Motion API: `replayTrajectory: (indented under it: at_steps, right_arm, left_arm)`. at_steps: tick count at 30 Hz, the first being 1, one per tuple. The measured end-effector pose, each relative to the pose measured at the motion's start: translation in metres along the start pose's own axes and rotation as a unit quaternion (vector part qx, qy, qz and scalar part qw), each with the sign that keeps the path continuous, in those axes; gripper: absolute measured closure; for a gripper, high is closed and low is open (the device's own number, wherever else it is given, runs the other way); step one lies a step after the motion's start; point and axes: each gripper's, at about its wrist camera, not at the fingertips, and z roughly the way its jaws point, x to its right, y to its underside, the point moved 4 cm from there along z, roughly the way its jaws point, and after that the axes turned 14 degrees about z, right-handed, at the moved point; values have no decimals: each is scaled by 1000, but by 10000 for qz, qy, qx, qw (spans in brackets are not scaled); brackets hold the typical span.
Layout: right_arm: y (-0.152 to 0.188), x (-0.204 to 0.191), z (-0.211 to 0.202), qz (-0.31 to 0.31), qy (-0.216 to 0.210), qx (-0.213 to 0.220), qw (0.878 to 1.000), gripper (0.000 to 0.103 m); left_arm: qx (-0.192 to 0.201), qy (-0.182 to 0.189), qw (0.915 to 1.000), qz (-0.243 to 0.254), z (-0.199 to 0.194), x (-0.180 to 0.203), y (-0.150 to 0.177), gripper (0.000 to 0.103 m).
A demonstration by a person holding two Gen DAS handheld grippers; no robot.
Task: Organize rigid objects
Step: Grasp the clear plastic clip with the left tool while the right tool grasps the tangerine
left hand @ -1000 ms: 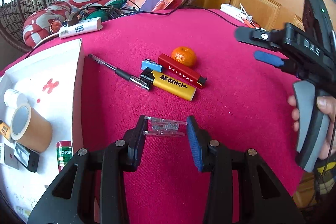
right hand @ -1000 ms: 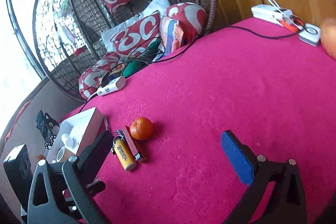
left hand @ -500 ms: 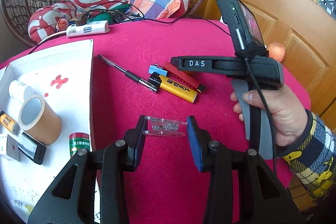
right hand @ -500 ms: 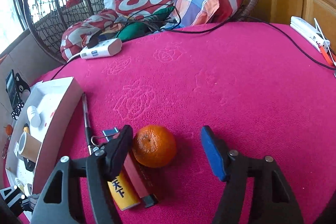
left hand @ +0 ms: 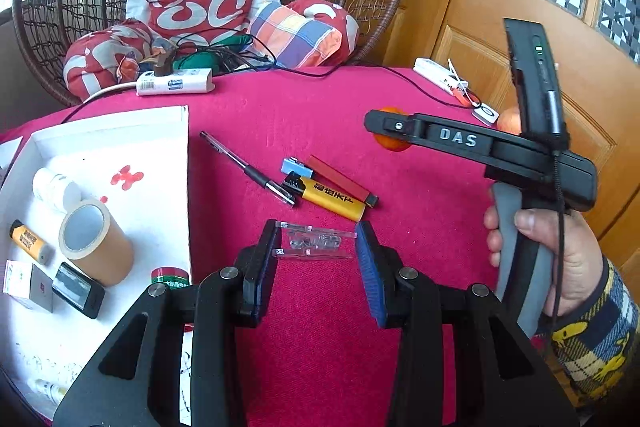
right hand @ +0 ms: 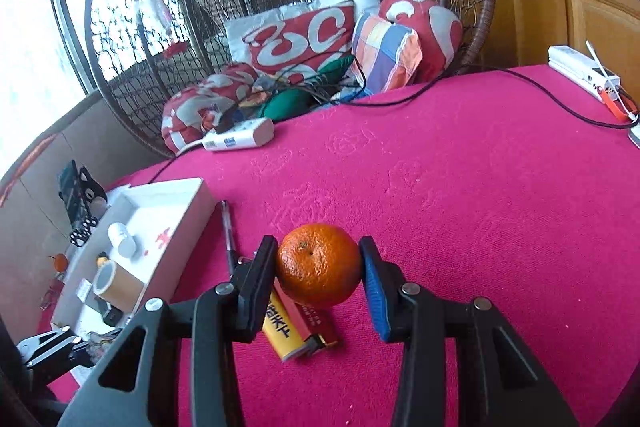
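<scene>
Since a second ago my right gripper [right hand: 320, 269] has swung in over the cluster of small things and its jaws have just been closing, so the mandarin [right hand: 319, 265] that sat clear of them now sits squarely between the pads, which look to touch its flanks on both sides; I read that as a grip, though a light one. My left gripper [left hand: 316, 247] is clamped on the clear plastic case [left hand: 314, 241] as before and has risen a little, with the white tray [left hand: 182, 163] to its left. The mandarin is close against the red lighter [right hand: 310, 319] and the yellow lighter [right hand: 280, 335] on the pink tablecloth [right hand: 460, 207]. I judge it light, round and somewhat soft: firm enough to lift, but the peel would dent if I squeeze hard, and it could roll out of flat pads. Across the widest part, where I have it, is the right hold. It is bright orange, with dimpled skin and a small dark stem scar facing the camera.
</scene>
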Motion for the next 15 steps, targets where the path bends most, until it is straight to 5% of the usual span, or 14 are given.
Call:
replayTrajectory:
  at_steps: [6,15]
  right_arm:
    - [1,-26,-47,-56,-552,347,9979,62]
    - [10,-55,-63,-345,-799,421,9953,62]
  left_arm:
    - [242,-81,9997,43,-18,-1,-8,65]
    - [490,-198,9986,-36,-41,-9,-9,65]
